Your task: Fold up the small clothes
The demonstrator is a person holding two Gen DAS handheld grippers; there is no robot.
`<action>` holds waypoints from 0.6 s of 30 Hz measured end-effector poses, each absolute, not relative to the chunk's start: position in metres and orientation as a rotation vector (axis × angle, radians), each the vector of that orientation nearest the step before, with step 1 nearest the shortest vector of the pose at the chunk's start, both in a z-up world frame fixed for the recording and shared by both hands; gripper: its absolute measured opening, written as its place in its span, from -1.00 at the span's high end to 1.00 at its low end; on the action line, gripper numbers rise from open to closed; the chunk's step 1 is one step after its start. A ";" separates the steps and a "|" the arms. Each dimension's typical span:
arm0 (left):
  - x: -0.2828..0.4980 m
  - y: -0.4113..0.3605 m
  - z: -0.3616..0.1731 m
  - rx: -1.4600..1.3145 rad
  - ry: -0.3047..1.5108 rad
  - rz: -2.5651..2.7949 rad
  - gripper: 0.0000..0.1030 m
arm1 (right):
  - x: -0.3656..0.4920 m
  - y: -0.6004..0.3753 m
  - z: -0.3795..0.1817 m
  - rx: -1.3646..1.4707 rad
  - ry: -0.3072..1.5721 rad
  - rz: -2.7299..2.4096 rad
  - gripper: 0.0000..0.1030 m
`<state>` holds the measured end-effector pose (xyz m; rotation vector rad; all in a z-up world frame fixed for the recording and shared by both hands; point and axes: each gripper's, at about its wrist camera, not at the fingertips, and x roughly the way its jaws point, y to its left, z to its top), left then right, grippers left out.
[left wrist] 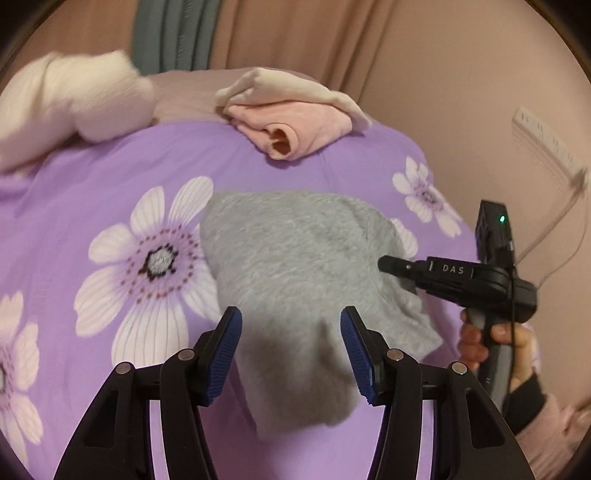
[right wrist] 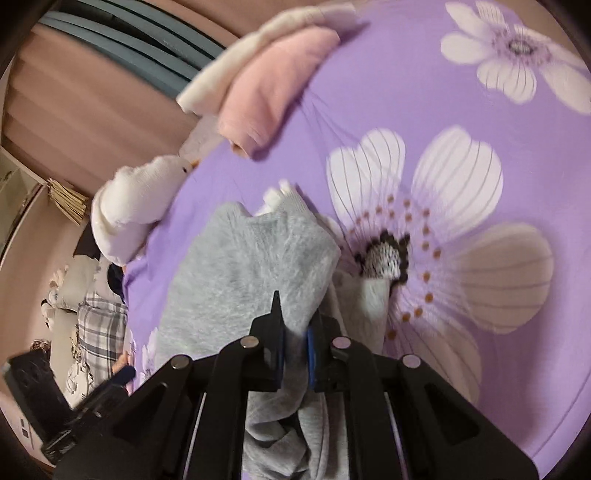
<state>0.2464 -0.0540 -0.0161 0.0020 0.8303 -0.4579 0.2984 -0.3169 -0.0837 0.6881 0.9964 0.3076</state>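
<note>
A small grey garment (left wrist: 295, 266) lies partly folded on the purple flowered bedsheet (left wrist: 92, 177). My left gripper (left wrist: 291, 354) is open, its blue-padded fingers (left wrist: 225, 354) held just above the garment's near end, holding nothing. My right gripper (left wrist: 391, 267) comes in from the right at the garment's edge. In the right wrist view it (right wrist: 295, 345) is shut on a fold of the grey garment (right wrist: 243, 269), which bunches up between and under the jaws.
A folded pink garment (left wrist: 295, 129) under a cream one (left wrist: 280, 86) lies at the bed's far edge, also seen in the right wrist view (right wrist: 266, 92). A white plush toy (left wrist: 70, 99) lies far left. Curtains (left wrist: 332, 33) and a wall power strip (left wrist: 546, 144) are behind.
</note>
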 end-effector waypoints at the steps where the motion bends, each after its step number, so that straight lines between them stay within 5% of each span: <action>1: 0.249 -0.057 -0.019 0.030 0.825 -0.443 -0.04 | 0.298 -0.317 -0.086 0.685 0.998 0.302 0.79; 12: 0.272 -0.068 -0.075 0.126 0.929 -0.397 -0.04 | 0.290 -0.311 -0.073 0.548 0.981 0.243 0.74; 18: 0.269 -0.070 -0.074 0.149 0.919 -0.395 -0.04 | 0.258 -0.299 -0.023 0.347 0.808 0.207 0.57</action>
